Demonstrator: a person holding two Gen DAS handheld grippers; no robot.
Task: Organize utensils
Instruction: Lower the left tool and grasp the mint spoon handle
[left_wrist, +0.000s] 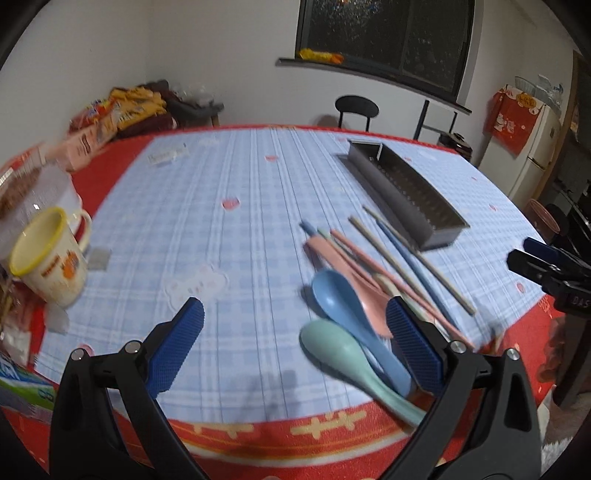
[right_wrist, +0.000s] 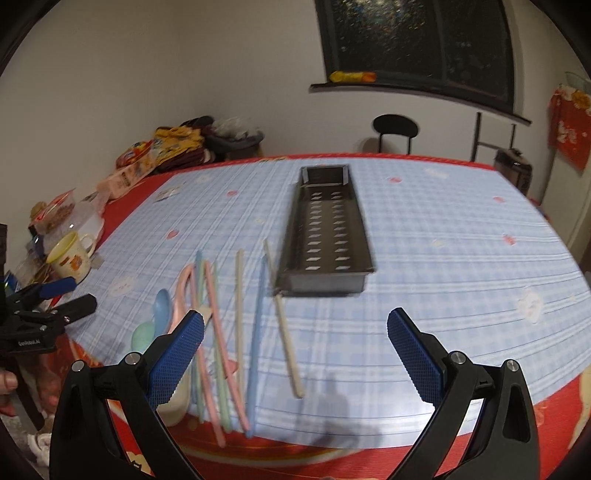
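Pastel spoons (left_wrist: 343, 314) and chopsticks (right_wrist: 236, 332) lie heaped near the worktop (right_wrist: 424, 258) edge, beside the empty tray (right_wrist: 325, 236). My left claw (left_wrist: 295, 347) and right claw (right_wrist: 295, 354) are both spread wide, holding nothing. I think I could knock a stick off the edge, because they overlap.

Right gripper (right_wrist: 295, 332) with blue ribbed pads spread wide, hovering above blue checked tablecloth (right_wrist: 424, 258). Straight ahead, long grey perforated tray (right_wrist: 325, 240). Ahead-left, pastel plastic chopsticks (right_wrist: 240, 314) and spoons (right_wrist: 162, 314). Far left, left gripper (right_wrist: 55, 295), likewise spread.
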